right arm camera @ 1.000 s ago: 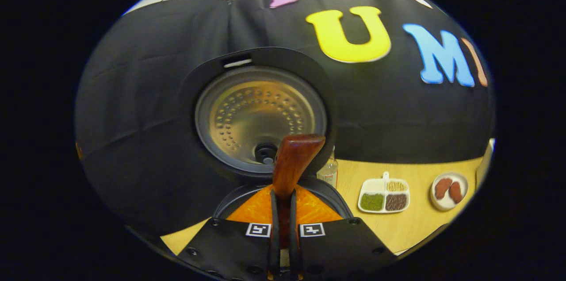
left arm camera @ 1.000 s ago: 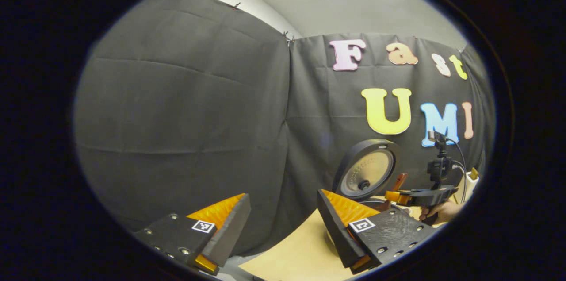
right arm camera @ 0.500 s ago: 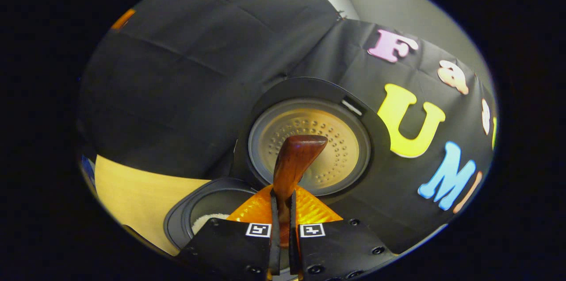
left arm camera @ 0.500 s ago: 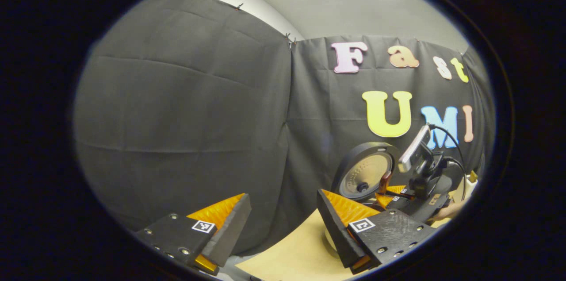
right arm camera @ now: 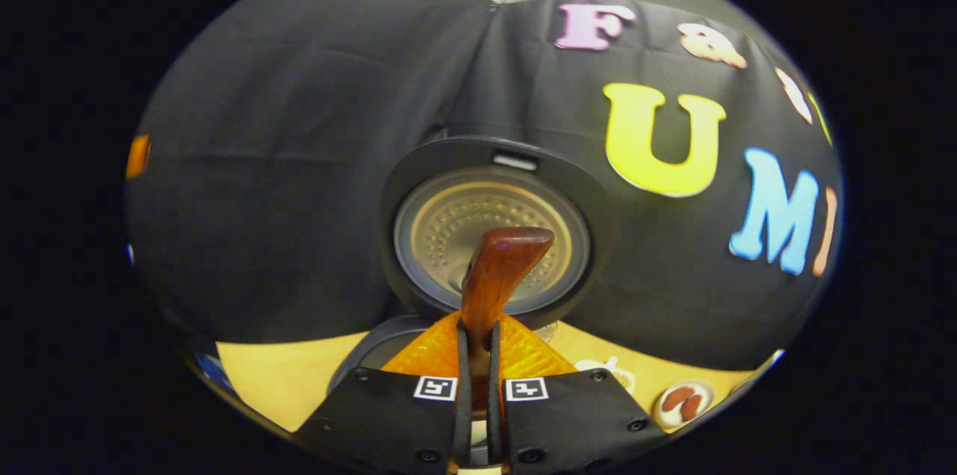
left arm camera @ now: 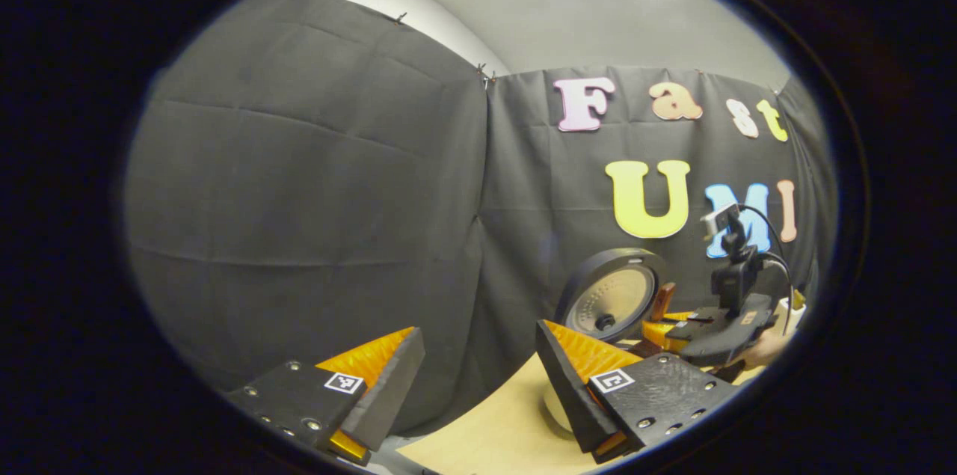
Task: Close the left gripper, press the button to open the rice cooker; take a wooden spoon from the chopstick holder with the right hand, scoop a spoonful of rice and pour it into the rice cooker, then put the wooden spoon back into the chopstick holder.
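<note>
My right gripper (right arm camera: 477, 336) is shut on a reddish-brown wooden spoon (right arm camera: 499, 265). The spoon's end rises in front of the rice cooker's raised lid (right arm camera: 490, 183). The pot's dark rim (right arm camera: 366, 355) shows just below and left of the fingers; its inside is hidden. In the left gripper view the open cooker lid (left arm camera: 611, 294) stands at the right. There the right gripper (left arm camera: 677, 331) holds the spoon (left arm camera: 662, 301) beside the lid, with a hand (left arm camera: 764, 348) behind it. My left gripper (left arm camera: 478, 378) is open and holds nothing, well left of the cooker.
The tan table (right arm camera: 284, 381) carries a divided white tray (right arm camera: 613, 370) and a small dish with brown pieces (right arm camera: 680, 400) to the cooker's right. A white round object (left arm camera: 555, 409) sits on the table (left arm camera: 486, 434) under my left gripper's right finger.
The right gripper, level over the cooker a second ago, rolled sideways with the spoon and has now turned back near level. The left gripper has barely moved.
</note>
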Demonstrator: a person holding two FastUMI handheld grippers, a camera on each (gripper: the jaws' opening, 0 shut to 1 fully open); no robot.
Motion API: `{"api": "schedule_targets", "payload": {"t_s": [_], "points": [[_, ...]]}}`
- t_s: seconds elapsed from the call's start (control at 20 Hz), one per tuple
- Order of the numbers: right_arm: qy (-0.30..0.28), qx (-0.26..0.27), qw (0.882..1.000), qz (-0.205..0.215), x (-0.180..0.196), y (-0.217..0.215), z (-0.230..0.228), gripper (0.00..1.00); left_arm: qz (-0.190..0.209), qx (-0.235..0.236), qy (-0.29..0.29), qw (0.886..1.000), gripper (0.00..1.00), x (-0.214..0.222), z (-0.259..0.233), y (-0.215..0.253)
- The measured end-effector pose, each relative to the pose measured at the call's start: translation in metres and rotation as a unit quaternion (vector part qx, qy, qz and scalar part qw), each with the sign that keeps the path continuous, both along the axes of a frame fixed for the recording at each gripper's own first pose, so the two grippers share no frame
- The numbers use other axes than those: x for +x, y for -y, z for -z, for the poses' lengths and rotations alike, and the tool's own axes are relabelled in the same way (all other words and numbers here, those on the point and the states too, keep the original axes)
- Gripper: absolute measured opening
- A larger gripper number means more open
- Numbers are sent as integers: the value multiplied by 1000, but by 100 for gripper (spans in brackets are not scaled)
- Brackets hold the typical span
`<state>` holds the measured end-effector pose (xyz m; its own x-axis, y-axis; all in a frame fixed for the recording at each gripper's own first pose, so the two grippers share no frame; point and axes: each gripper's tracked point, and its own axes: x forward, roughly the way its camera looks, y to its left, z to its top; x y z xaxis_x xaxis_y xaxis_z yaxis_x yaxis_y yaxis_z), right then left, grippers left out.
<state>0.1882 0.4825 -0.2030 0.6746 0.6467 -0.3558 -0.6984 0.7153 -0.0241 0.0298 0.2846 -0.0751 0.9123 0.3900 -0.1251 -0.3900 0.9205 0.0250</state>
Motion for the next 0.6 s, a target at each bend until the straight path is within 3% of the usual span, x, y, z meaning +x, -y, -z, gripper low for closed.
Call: {"api": "schedule_targets", "payload": {"t_s": [0.25,0.3,0.6], "points": [[-54,90,992,73,18,49,-34,13,22,-1,5,1000,92,8,-7,22],[-58,103,989,87,22,61,-40,10,28,1,6,1000,92,12,-9,28],[-51,119,977,167,40,146,-58,10,69,-1,19,997,94,28,-20,62]]}}
